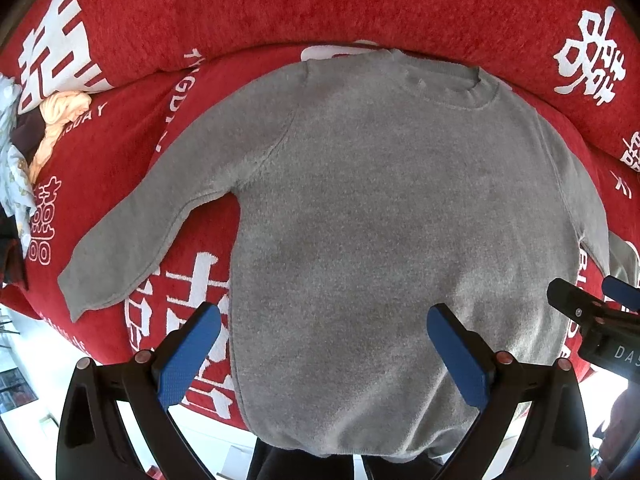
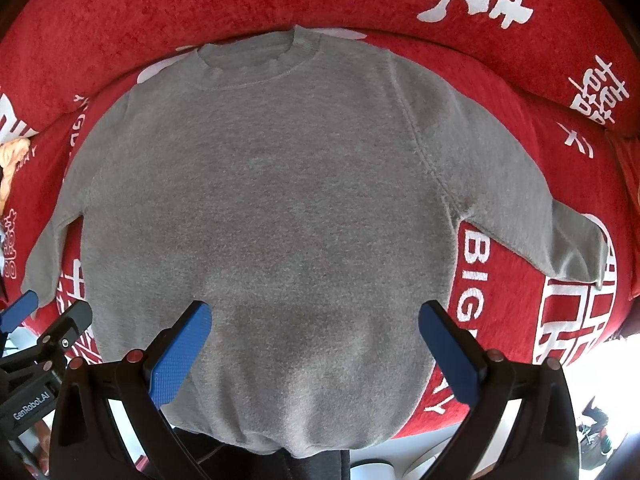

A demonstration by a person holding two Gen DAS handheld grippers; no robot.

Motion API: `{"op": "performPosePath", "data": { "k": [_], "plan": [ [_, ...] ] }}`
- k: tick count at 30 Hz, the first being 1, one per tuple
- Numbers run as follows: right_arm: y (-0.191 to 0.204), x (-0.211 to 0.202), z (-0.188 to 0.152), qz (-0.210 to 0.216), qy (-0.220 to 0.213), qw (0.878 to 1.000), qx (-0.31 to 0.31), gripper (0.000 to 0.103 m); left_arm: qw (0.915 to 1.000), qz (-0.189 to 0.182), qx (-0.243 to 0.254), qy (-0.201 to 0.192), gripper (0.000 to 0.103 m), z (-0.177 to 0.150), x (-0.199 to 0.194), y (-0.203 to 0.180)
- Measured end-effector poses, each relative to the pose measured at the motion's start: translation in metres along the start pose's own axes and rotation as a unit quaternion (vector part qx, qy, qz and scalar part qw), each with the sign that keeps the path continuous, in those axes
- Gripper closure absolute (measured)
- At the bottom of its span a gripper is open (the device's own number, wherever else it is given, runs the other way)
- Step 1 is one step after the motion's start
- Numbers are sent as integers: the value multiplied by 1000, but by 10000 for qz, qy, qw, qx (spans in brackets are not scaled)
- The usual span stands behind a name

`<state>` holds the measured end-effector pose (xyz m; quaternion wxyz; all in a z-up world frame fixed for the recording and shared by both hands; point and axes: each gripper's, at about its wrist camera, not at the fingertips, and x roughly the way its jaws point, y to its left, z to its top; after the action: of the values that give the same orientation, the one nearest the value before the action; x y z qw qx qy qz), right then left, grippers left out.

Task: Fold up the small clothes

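A small grey long-sleeved sweater (image 1: 380,208) lies flat and spread out on a red sofa cover, collar at the far side, hem hanging over the near edge. It also shows in the right wrist view (image 2: 272,208). Both sleeves stretch out sideways. My left gripper (image 1: 324,320) is open and empty, hovering above the lower left part of the sweater. My right gripper (image 2: 314,316) is open and empty above the lower middle of the sweater. Each gripper shows at the edge of the other's view.
The red sofa cover (image 1: 280,4) with white lettering rises into a backrest behind the sweater. A pile of other small clothes (image 1: 44,132) lies at the far left of the seat. The seat's front edge drops to a bright floor (image 2: 600,380).
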<state>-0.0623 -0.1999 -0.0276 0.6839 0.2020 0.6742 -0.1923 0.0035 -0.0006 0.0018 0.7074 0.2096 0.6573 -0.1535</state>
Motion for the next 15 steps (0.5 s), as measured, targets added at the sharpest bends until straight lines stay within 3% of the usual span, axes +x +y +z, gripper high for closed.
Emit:
{"op": "performPosePath", "data": {
  "k": [3, 15],
  "plan": [
    [1, 1, 0, -20, -2, 10000, 2, 0, 9993, -373, -19, -72, 0, 0, 2, 1],
    [2, 4, -1, -145, 26, 9999, -72, 0, 9992, -391, -45, -10, 0, -4, 3, 2]
  ]
}}
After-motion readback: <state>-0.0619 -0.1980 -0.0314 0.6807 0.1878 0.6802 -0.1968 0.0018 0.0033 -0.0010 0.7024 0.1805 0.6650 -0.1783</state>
